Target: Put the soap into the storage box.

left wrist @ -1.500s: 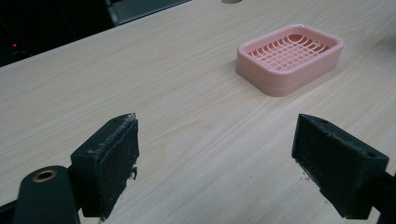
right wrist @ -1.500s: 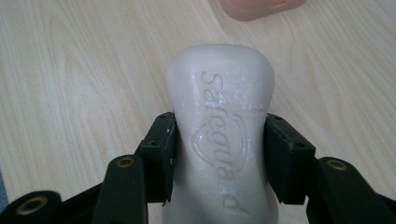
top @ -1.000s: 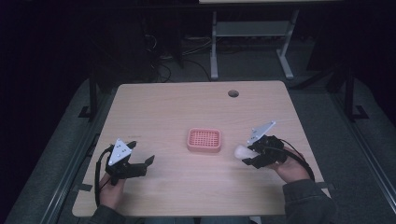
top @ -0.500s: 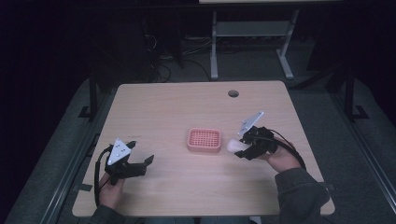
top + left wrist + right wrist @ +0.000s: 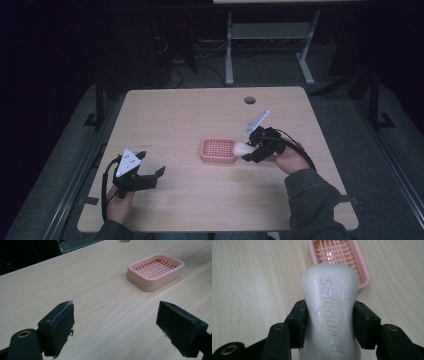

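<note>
A white bar of soap with raised lettering is clamped between the jaws of my right gripper, which is shut on it. In the high view that gripper holds the soap just above the right end of a pink slotted soap dish at the table's middle. The dish lies just beyond the soap in the right gripper view. My left gripper rests open near the table's front left, nothing between its pads; its own view has the dish ahead to the right.
The light wooden table has a round cable hole near its far edge. A metal stand and cables lie on the dark floor behind. Bare tabletop lies around the dish on all sides.
My right gripper has carried the soap leftward from the right side of the table up to the dish's right end. The left gripper has stayed put.
</note>
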Demonstrator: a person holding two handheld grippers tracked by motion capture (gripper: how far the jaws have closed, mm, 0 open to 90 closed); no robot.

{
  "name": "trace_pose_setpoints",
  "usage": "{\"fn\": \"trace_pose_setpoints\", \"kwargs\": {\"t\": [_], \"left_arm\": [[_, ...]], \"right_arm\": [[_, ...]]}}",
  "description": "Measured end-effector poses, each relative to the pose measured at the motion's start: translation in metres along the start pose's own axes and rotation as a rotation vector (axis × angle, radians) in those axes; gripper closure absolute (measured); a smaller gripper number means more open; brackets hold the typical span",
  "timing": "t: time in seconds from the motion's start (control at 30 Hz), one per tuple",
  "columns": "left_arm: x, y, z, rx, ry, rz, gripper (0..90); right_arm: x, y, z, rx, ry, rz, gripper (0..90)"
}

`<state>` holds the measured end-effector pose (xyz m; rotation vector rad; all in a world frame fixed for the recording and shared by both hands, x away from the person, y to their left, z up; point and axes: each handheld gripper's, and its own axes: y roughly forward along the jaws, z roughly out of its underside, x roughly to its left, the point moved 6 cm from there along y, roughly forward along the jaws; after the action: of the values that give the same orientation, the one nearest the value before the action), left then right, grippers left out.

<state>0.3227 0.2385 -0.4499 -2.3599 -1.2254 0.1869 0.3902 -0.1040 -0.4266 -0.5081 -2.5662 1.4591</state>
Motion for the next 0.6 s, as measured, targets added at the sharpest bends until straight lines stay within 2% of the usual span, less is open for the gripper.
{"fn": "trace_pose_setpoints", "kwargs": {"t": [0.4,0.6], "left_arm": [[0.000,0.000,0.000,0.004,0.001,0.000,14.6],[0.001,0.000,0.000,0.002,-0.002,-0.003,14.6]], "right_arm": [[-0.006,0.010,-0.011,0.013,-0.010,-0.003,48.8],[-0.009,0.015,-0.017,-0.005,-0.003,-0.007,48.8]]}}
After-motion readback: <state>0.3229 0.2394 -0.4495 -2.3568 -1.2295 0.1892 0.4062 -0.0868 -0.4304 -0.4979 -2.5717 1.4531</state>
